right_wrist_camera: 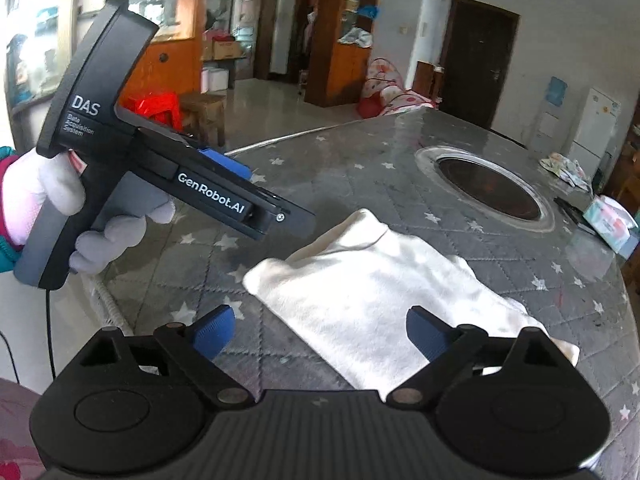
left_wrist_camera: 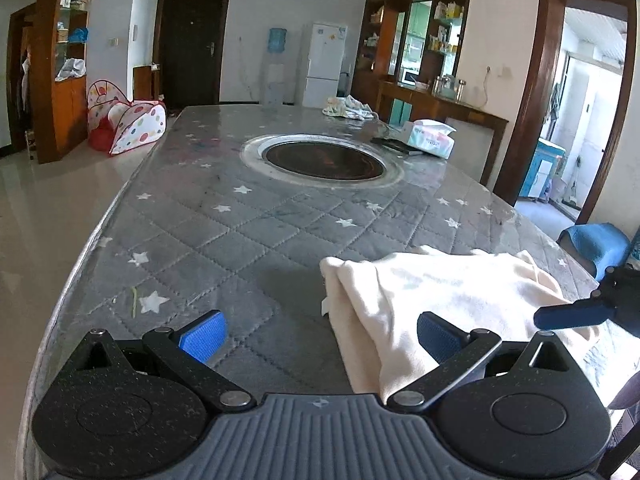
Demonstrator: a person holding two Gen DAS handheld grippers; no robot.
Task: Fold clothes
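A cream garment (left_wrist_camera: pixel 440 292) lies folded on the grey star-quilted table (left_wrist_camera: pixel 240 232), near its front right part. My left gripper (left_wrist_camera: pixel 320 336) is open above the garment's left edge; its right pad (left_wrist_camera: pixel 438 338) hovers over the cloth and its left pad over bare quilt. My right gripper (right_wrist_camera: pixel 320 332) is open too, low over the garment's (right_wrist_camera: pixel 372 280) near end, with nothing pinched. In the right wrist view a gloved hand (right_wrist_camera: pixel 40 200) holds the left tool's black body (right_wrist_camera: pixel 160 168) to the left of the cloth. One blue finger of the right tool (left_wrist_camera: pixel 572 316) shows at the left wrist view's right edge.
A round dark hotplate (left_wrist_camera: pixel 324 156) is set into the table's middle. A tissue pack (left_wrist_camera: pixel 432 136) and a crumpled cloth (left_wrist_camera: pixel 348 108) lie at the far right. A blue stool (left_wrist_camera: pixel 596 244) stands off the right edge, a dotted play tent (left_wrist_camera: pixel 128 120) on the floor left.
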